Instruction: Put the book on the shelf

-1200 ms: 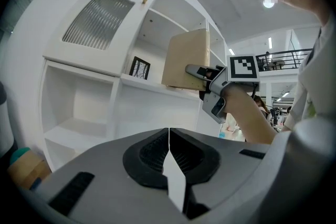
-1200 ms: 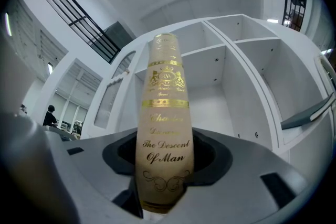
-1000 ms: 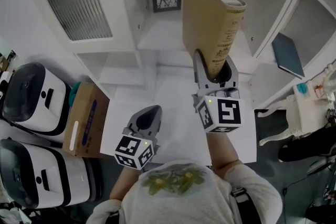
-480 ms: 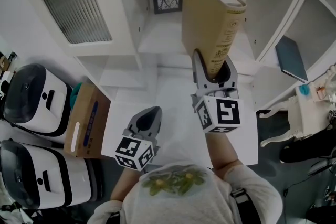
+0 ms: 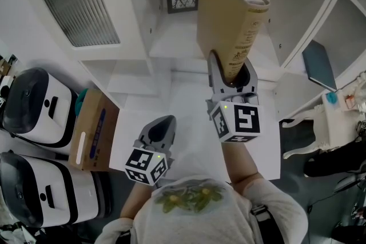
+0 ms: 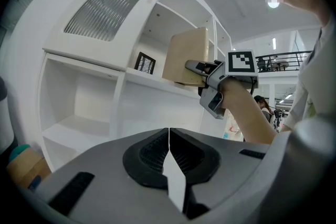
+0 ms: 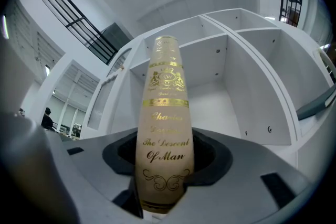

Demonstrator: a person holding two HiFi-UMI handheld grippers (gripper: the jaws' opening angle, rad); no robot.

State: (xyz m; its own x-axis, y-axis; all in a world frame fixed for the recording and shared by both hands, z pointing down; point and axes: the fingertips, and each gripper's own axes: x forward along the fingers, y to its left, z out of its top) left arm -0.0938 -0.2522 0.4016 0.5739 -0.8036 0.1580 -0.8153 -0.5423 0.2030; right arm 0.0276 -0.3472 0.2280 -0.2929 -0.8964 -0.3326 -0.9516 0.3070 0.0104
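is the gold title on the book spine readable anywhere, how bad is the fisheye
Right gripper view: the book spine is sharp, title readable; shelf dividers bow. Head view: lettering too small to read. Left gripper view: only the cover shows, corners vignetted black.

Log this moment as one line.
right gripper: shut on book | left gripper: shut, empty | book: in front of shelf, not yet placed

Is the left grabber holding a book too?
No, the left gripper has its jaws pressed together with nothing between them; the tan book is clamped in the right gripper.
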